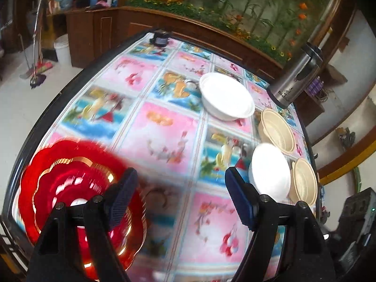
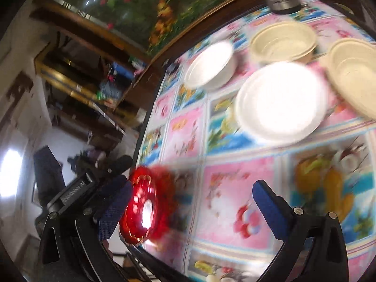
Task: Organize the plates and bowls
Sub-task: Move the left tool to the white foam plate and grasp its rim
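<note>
1. The red plate [image 1: 80, 202] lies at the table's near left corner, blurred in both views.
2. Two white bowls [image 1: 226, 96] [image 1: 270, 171] and two beige bowls [image 1: 277, 130] [image 1: 304, 181] sit far right on the patterned tablecloth [image 1: 164, 127], near a steel flask [image 1: 296, 77].
3. The left gripper [image 1: 181, 197] is spread wide, holding nothing.
4. The right gripper [image 2: 190, 209] also gapes, released.

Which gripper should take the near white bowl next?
Probably the right. The right gripper is open and empty, with the near white foam bowl directly ahead of it. The left gripper, also open, sits beside the red scalloped plate, and sees that bowl off to its side.
</note>
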The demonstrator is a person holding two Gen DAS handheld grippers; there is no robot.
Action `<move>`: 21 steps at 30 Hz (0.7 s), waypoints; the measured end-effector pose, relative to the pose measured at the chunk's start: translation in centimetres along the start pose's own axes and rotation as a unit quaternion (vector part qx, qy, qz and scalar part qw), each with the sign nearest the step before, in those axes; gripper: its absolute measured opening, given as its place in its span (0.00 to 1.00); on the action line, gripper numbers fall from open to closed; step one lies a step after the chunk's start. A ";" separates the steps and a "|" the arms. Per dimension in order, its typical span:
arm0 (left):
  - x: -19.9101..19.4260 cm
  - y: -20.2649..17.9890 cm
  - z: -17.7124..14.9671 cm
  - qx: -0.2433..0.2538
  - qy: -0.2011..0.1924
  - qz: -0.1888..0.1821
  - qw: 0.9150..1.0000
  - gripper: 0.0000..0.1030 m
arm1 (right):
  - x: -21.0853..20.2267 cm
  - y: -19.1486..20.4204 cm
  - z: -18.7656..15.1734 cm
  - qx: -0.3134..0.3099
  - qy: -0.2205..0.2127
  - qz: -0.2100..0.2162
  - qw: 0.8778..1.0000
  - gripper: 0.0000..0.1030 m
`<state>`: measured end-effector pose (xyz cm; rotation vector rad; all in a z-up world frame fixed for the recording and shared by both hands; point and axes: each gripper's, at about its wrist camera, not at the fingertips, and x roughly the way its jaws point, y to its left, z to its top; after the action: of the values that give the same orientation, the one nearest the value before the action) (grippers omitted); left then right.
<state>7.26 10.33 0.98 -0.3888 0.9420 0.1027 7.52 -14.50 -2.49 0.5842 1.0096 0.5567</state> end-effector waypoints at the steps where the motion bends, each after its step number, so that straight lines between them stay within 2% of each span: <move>1: 0.3 -0.4 0.6 0.001 0.002 0.001 1.000 0.75 | -0.5 -0.5 1.1 0.011 -0.008 0.006 1.000 1.00; 5: 2.2 -1.8 2.7 -0.008 0.021 0.005 1.000 0.75 | -1.3 -1.0 4.4 0.030 -0.022 0.034 0.999 1.00; 8: 3.5 -3.1 2.7 -0.006 0.033 0.002 0.999 0.75 | -2.1 -1.4 6.1 0.043 -0.035 0.046 0.997 1.00; 15: 7.7 -8.1 0.6 0.038 0.076 -0.026 0.996 0.74 | -3.6 -5.5 5.9 0.072 -0.057 0.006 0.996 1.00; 18: 9.4 -9.3 -0.1 0.042 0.094 -0.023 0.994 0.74 | -4.0 -7.5 5.6 0.090 -0.064 -0.012 0.994 1.00; 21: 10.4 -10.6 -0.7 0.056 0.090 -0.018 0.994 0.74 | -3.9 -9.0 5.6 0.104 -0.060 -0.023 0.993 0.99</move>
<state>15.55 -0.56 -4.82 -0.3146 1.1137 -0.0190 12.29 -24.70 -3.93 0.7686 0.9714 0.3736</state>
